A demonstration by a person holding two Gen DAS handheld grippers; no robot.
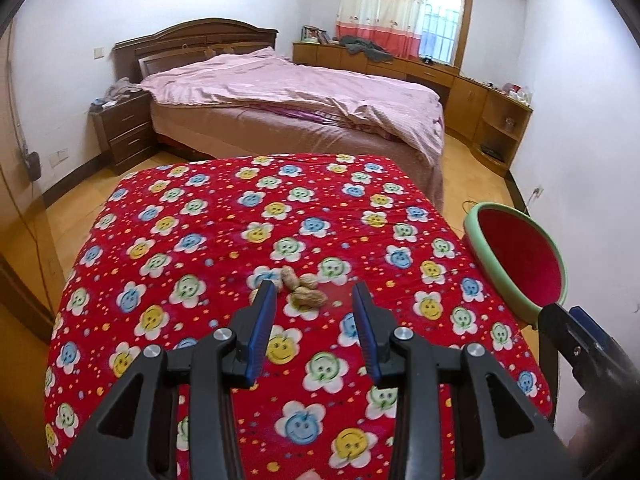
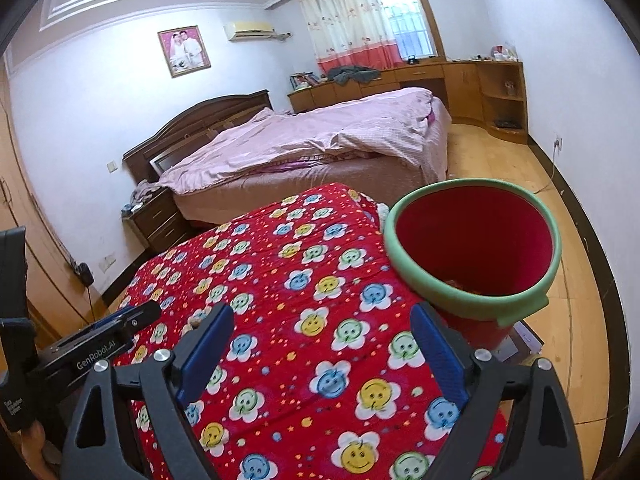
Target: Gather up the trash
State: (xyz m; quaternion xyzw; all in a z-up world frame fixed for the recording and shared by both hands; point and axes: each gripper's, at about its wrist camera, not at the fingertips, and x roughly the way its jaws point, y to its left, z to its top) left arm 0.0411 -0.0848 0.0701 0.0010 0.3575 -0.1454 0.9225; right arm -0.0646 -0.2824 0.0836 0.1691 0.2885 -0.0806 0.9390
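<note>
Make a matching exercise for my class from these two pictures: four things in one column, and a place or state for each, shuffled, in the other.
Things
1. peanuts
2. bin
3. left gripper
4. quilt

Places or states
A. spread over the bed
B. open, empty, just short of the shells
C. piled on the flowered red cloth
D. at the table's right edge, green rim, red inside

Pairs: 1-C, 2-D, 3-B, 4-A

Only the peanut shells (image 1: 301, 286) interrupt bare cloth (image 1: 224, 232); bin (image 2: 472, 256) flanks right.

Home bedroom: bed (image 1: 288, 92), nightstand (image 1: 124, 132).
</note>
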